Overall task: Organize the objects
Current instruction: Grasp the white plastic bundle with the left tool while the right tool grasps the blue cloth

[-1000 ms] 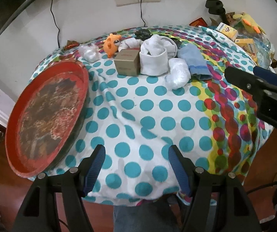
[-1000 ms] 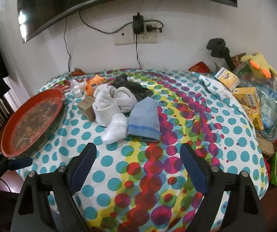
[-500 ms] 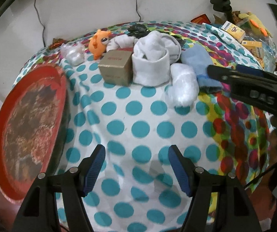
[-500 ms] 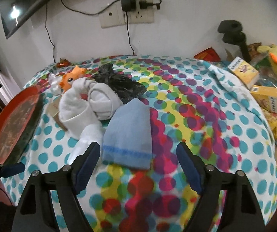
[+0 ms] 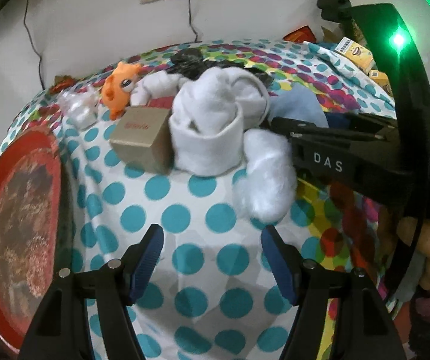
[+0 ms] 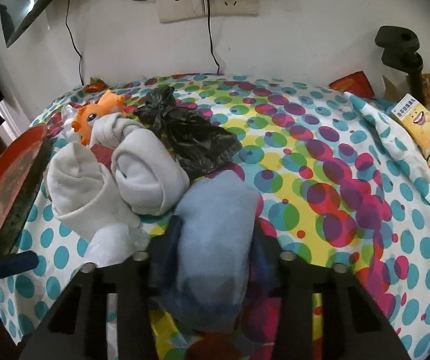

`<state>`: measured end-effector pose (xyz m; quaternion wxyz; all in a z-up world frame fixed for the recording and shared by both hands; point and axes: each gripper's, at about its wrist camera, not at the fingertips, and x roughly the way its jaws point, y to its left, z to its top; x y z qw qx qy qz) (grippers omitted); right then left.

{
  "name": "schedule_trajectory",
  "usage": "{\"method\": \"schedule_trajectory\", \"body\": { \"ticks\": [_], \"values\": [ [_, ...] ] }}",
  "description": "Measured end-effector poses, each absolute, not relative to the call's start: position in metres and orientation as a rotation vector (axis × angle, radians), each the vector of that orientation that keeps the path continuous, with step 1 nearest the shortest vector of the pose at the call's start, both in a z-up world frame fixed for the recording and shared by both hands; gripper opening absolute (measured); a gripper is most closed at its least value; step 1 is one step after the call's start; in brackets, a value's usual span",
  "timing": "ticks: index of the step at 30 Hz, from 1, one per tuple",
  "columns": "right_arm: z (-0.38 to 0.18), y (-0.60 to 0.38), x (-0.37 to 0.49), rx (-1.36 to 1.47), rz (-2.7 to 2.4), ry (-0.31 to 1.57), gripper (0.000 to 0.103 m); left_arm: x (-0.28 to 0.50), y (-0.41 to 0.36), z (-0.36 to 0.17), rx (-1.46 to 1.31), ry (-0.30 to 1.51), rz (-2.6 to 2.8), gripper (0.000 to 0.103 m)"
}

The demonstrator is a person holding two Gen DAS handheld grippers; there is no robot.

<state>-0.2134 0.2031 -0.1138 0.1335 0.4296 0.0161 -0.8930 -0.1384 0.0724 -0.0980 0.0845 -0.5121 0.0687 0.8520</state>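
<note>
A pile of objects lies on the polka-dot tablecloth (image 5: 166, 219). My right gripper (image 6: 215, 246) is shut on a folded light-blue cloth (image 6: 215, 228), which bulges between the fingers. The blue cloth (image 5: 302, 105) shows partly behind the right gripper's body in the left wrist view. My left gripper (image 5: 211, 255) is open and empty above the cloth, just short of a white fluffy bundle (image 5: 267, 177). Rolled white socks (image 5: 215, 126), a small cardboard box (image 5: 142, 138) and an orange plush toy (image 5: 118, 90) lie behind it.
A round red tray (image 5: 19, 219) sits at the left edge of the table; it also shows in the right wrist view (image 6: 7, 186). A black plastic bag (image 6: 190, 138) lies behind the socks. Yellow boxes (image 6: 419, 120) crowd the right edge. A wall with sockets and cables stands behind.
Both grippers have moved forward toward the pile. My right gripper has closed on the blue cloth. My left gripper has stayed open.
</note>
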Motion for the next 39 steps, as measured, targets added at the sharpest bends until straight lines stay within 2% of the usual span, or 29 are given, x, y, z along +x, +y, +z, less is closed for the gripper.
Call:
{"method": "schedule_trajectory", "body": {
  "ticks": [5,11,13,28,29,31,32,39],
  "values": [
    [-0.113,0.223,-0.213,1.249,-2.64,0.1,0.036,-0.144,0.085,-0.092,-1.475,0.193,2.522,0.07],
    [-0.115,0.249,-0.216,1.273,-2.647,-0.016,0.035,-0.151,0.099,-0.083,-1.401,0.139,2.486,0.07],
    [-0.115,0.247,-0.216,1.276,-2.656,0.003,0.035,-0.157,0.103,-0.083,-1.39,0.133,2.478,0.07],
    [-0.116,0.244,-0.216,1.28,-2.667,0.042,0.037,-0.18,0.109,-0.113,-1.489,0.18,2.49,0.069],
    [-0.116,0.243,-0.216,1.28,-2.667,0.041,0.037,-0.179,0.109,-0.113,-1.483,0.189,2.49,0.066],
    [-0.116,0.243,-0.216,1.279,-2.666,0.038,0.037,-0.174,0.11,-0.112,-1.46,0.209,2.493,0.045],
    [-0.116,0.244,-0.216,1.279,-2.665,0.031,0.037,-0.171,0.111,-0.11,-1.452,0.208,2.484,0.039],
    [-0.116,0.243,-0.217,1.28,-2.67,0.025,0.037,-0.151,0.12,-0.106,-1.427,0.349,2.504,0.037]
  ]
}}
